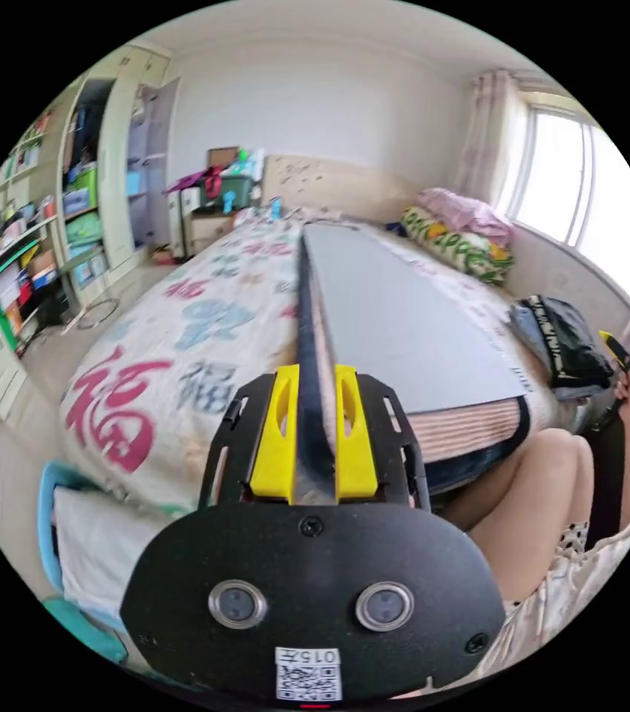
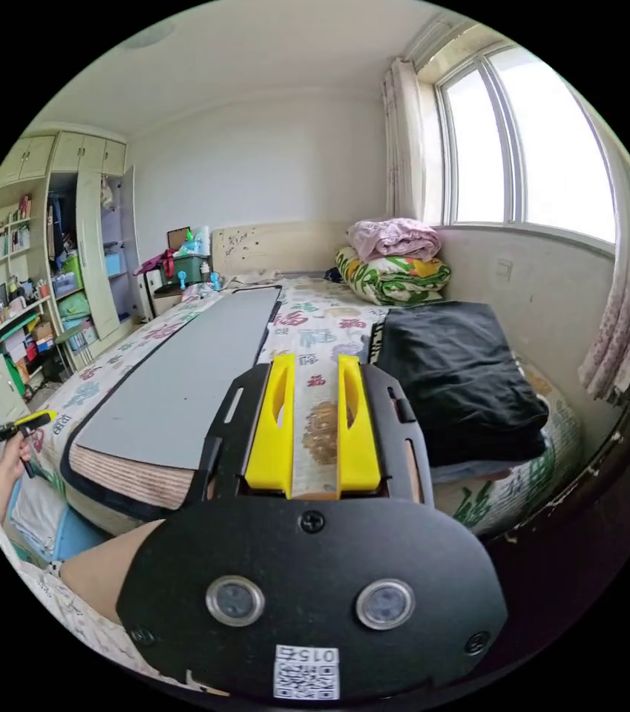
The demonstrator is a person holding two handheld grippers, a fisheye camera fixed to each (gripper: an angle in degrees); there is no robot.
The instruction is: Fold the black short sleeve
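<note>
Judging by the folded black short sleeve [image 2: 459, 378] resting on the pile beside the grey board [image 2: 181, 378], we seem done. Our left gripper [image 1: 313, 430] and right gripper [image 2: 313, 426] hang parted, grasping nothing.

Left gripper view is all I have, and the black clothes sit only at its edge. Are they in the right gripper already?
Observer: No. The right gripper has its jaws apart with nothing between them, and it points over the printed bedsheet.
Operator: Where do the black clothes lie, then?
Observer: The black clothes lie folded on the bed, between the gray board and the wall under the window.
Operator: And my left gripper, seen from outside?
Observer: A hand holds the left gripper just off the board's near corner.
</note>
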